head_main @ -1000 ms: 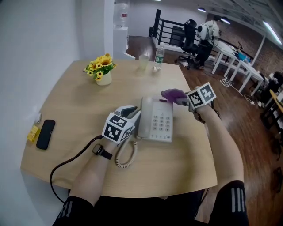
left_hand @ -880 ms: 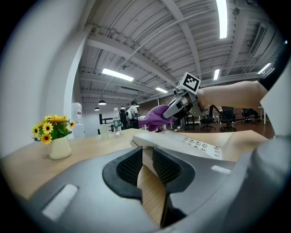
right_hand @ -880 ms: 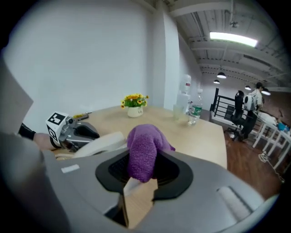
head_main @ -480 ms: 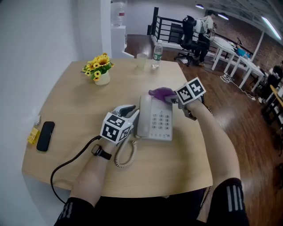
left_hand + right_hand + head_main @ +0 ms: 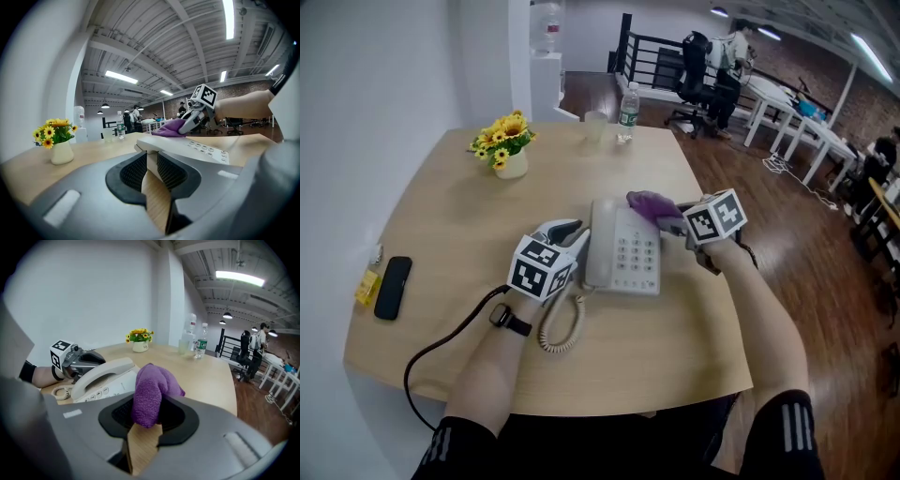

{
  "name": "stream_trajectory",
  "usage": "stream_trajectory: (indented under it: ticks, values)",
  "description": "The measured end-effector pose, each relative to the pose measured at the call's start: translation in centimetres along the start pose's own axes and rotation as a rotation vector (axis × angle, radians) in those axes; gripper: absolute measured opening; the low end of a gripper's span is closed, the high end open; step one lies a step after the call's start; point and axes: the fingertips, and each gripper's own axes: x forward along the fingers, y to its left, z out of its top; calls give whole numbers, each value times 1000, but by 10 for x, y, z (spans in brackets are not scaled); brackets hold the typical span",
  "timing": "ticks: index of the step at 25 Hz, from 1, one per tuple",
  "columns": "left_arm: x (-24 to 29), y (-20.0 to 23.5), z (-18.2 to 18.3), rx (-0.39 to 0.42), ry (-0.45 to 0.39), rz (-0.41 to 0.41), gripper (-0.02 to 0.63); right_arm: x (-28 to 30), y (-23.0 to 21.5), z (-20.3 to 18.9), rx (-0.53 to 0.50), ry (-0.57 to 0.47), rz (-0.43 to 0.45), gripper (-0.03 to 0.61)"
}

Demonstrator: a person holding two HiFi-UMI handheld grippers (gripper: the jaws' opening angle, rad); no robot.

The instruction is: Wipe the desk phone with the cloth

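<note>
The beige desk phone (image 5: 623, 249) sits mid-table with its handset on the left side. My left gripper (image 5: 575, 239) is shut on the phone's left edge by the handset (image 5: 152, 164), holding it. My right gripper (image 5: 673, 217) is shut on a purple cloth (image 5: 651, 203), which rests on the phone's far right corner. In the right gripper view the cloth (image 5: 151, 392) bulges up between the jaws (image 5: 147, 417), with the phone (image 5: 101, 380) and the left gripper (image 5: 82, 363) beyond. The left gripper view shows the cloth (image 5: 168, 129) on the phone's (image 5: 187, 147) far end.
A coiled cord (image 5: 558, 328) loops out at the phone's near left, and a black cable (image 5: 441, 347) runs off my left wrist. A flower vase (image 5: 502, 145), cup (image 5: 595, 127) and water bottle (image 5: 626, 101) stand at the far edge. A black mobile (image 5: 387, 286) lies at the left edge.
My right gripper slid the cloth left along the phone's far end, then back to its far right corner. The left gripper has stayed clamped on the phone.
</note>
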Motion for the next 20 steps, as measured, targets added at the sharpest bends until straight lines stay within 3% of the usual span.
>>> stream_trajectory:
  ticks: [7, 13, 20]
  values:
    - [0, 0, 0, 2, 0, 0, 63, -18, 35, -29, -27, -98, 4, 117]
    - [0, 0, 0, 1, 0, 1, 63, -34, 81, -59, -174, -83, 2, 117]
    - [0, 0, 0, 3, 0, 2, 63, -51, 123, -91, -202, -71, 75, 115]
